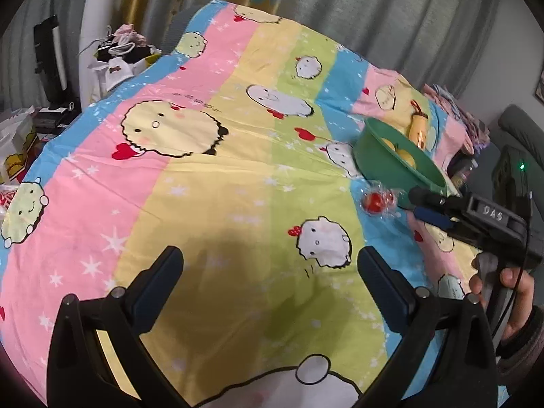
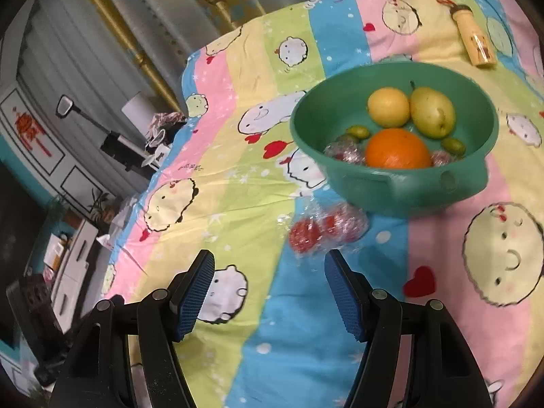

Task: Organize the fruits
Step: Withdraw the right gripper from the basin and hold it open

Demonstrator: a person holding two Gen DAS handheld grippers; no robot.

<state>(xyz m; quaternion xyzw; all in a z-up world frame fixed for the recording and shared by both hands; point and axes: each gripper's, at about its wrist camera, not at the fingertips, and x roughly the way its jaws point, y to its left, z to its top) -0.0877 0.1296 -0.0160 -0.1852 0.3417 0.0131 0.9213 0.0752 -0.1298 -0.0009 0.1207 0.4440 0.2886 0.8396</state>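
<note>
**Closing in on the last wrapped fruit**

Hovering low over the striped cartoon bedsheet (image 2: 238, 183), the right gripper (image 2: 268, 292) has its blue pads spread wide and nothing between them. The target, a red fruit in crinkly plastic wrap (image 2: 326, 231), lies on the sheet just ahead at one o'clock, right beside the green bowl (image 2: 401, 190). It sits off the line between the pads, so closing now would likely catch only loose wrap, or nudge the fruit against the bowl wall. The blur makes it hard to tell whether it is one fruit or two bundled together.

Over on the other side, the left gripper (image 1: 270, 282) is also spread apart and holding nothing, well clear of the action.

Count in the bowl: one orange (image 2: 397, 148), one lemon-yellow round fruit (image 2: 388, 106), one pear (image 2: 432, 111), two small green fruits (image 2: 357, 132), two wrapped red ones (image 2: 343, 151). One small yellow bottle (image 2: 474, 42) lies beyond at twelve o'clock.
</note>
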